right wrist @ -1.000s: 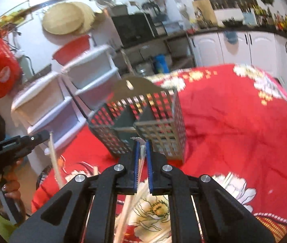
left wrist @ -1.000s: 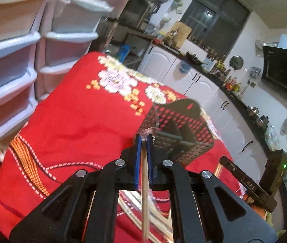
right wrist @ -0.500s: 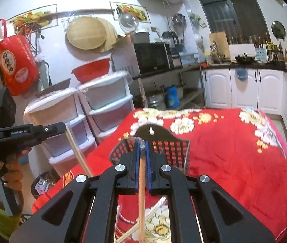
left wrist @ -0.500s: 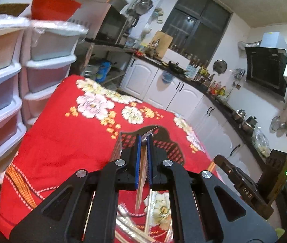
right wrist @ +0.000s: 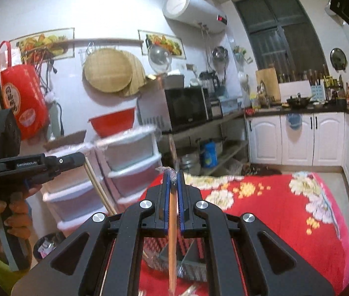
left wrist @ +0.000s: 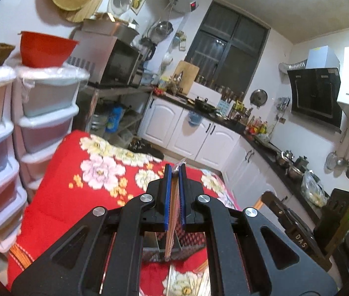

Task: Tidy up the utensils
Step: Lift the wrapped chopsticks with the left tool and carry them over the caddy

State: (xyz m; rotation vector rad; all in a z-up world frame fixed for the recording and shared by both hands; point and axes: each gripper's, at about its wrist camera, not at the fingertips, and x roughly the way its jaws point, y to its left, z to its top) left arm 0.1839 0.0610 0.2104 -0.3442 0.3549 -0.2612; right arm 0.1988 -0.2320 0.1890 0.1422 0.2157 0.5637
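Here we hold both grippers above the table, which is covered with a red flowered cloth [left wrist: 58, 197]. The left gripper [left wrist: 175, 172] is closed on a pair of wrapped chopsticks [left wrist: 170, 231]; the sticks hang down between its blue pads, and a bit of clear wrapper stands out above the tips. In the right wrist view we see this same left gripper [right wrist: 82, 159] at the left side, carried by a hand [right wrist: 14, 212] in a green sleeve, and its chopsticks [right wrist: 98, 187] slant downward from the jaws. The right gripper [right wrist: 173, 176] is also closed, on another pair of chopsticks [right wrist: 172, 241] in a clear wrapper that hangs almost straight down. The utensil basket [right wrist: 189, 259], dark with many small holes and a divider inside, stands on the cloth directly under both grippers, mostly hidden behind the gripper bodies; in the left wrist view only a part of the basket [left wrist: 189, 244] shows between the arms. More wrapped chopsticks [left wrist: 186, 278] lie on the cloth near the table edge closest to us. White plastic drawers [left wrist: 43, 113] stand beside the left edge of the table.
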